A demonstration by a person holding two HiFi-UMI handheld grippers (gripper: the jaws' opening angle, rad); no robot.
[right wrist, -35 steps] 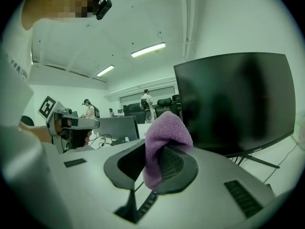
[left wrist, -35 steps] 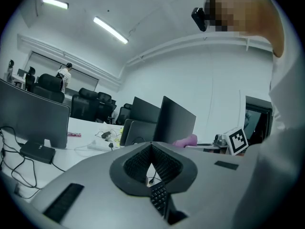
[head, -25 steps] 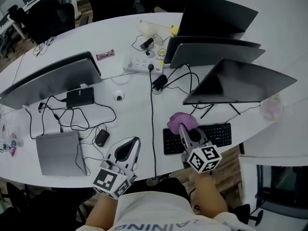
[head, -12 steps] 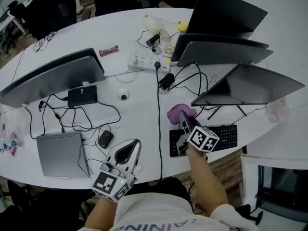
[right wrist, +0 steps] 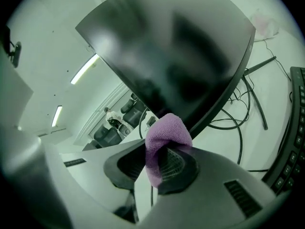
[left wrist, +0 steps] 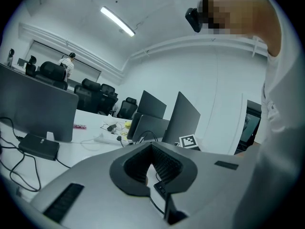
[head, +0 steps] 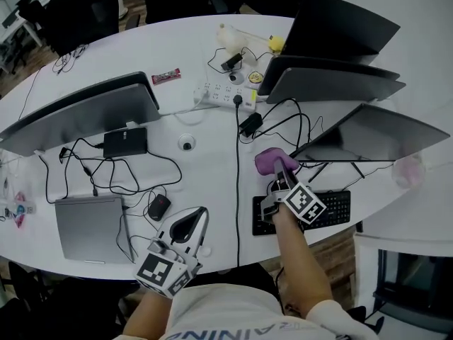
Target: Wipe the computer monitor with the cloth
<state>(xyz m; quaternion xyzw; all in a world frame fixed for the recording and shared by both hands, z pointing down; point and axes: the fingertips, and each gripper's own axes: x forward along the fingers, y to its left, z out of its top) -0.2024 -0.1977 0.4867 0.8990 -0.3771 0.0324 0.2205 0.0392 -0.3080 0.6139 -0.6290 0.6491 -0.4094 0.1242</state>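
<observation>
Right hand-held gripper pinching the purple cloth, held up at the lower left corner of the tilted monitor, just beyond the keyboard. Cables crowd the worktop beneath that screen edge; freer surface lies to the left of it. Left hand-held gripper, jaws pressed together on nothing, sits at the near worktop edge. Compared with a second earlier, the right one has advanced from over the keyboard to the monitor, while the left has not shifted.
</observation>
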